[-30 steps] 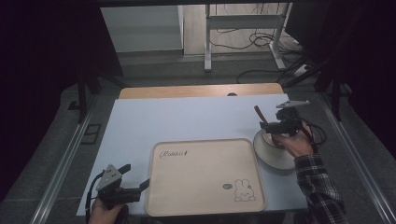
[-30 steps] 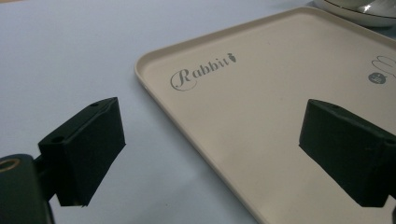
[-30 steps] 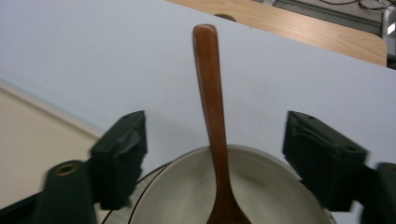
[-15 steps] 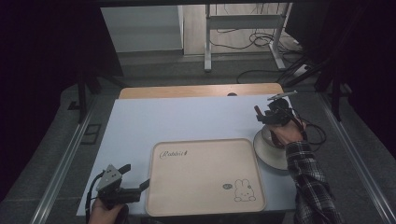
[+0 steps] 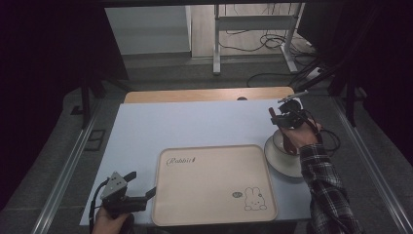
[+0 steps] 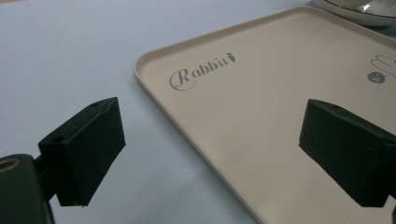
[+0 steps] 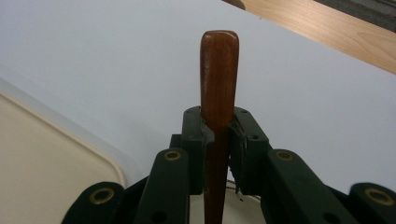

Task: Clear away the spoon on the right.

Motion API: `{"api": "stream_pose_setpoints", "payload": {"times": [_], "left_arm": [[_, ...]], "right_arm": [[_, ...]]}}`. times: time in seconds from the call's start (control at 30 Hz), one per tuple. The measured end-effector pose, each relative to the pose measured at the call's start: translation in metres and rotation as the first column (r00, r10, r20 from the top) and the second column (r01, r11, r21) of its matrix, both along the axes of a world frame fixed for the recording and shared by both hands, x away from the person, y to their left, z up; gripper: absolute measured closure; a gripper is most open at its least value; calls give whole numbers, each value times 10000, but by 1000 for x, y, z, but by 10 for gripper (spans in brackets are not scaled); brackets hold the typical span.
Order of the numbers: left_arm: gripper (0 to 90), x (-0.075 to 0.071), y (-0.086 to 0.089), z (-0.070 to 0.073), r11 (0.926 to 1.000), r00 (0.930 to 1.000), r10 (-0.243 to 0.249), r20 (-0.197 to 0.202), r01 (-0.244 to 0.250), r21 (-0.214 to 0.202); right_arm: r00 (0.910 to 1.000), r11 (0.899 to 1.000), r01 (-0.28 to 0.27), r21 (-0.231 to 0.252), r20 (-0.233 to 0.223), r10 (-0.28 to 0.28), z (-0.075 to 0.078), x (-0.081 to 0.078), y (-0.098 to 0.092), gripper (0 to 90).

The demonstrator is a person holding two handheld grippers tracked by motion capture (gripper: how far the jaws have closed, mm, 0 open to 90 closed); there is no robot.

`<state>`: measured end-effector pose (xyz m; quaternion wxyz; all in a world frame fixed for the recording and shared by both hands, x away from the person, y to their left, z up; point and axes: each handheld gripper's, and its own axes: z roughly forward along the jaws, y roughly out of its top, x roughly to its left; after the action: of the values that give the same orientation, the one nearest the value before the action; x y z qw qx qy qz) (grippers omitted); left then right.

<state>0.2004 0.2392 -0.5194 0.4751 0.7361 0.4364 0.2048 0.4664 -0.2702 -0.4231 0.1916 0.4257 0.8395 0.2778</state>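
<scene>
Two grippers are in play; check each view in turn before you move.

High view: your right gripper (image 5: 282, 117) hangs over the white bowl (image 5: 285, 156), which stands on the pale blue table (image 5: 195, 122) just beside the right edge of the beige tray (image 5: 214, 183). A brown wooden handle (image 5: 288, 141) runs from the jaws down toward the bowl; its lower end is hidden, so you cannot tell what utensil it is. Your left gripper (image 5: 139, 187) rests low at the tray's near left corner.

Left gripper view: the jaws stand spread wide with nothing between them, one over the table, the other over the tray (image 6: 280, 116). Keep this hand parked there, ready to steady the tray if it slides.

Right gripper view: the jaws have just been closing and now pinch the wooden handle (image 7: 218, 74), whose rounded end stands up past the pads. The grip sits off the handle's end. Judged from this, lift straight up and slowly, keep the handle from swinging, and clear the bowl's rim before you carry it across to the tray.
</scene>
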Motion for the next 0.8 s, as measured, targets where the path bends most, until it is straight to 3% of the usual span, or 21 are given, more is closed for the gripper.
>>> {"api": "stream_pose_setpoints", "payload": {"times": [0.2,0.53,0.8], "left_arm": [[66,0,0,0,10000,10000,5,-4,-5,24],[66,0,-1,0,10000,10000,-24,29,23,74],[67,0,-1,0,9999,10000,-39,39,38,113]], "right_arm": [[9999,9999,59,112,-131,-58,16,-1,-6,778],[9964,9980,604,164,-610,-593,49,-8,-10,779],[9948,9977,654,158,-798,-639,70,-18,-10,779]]}}
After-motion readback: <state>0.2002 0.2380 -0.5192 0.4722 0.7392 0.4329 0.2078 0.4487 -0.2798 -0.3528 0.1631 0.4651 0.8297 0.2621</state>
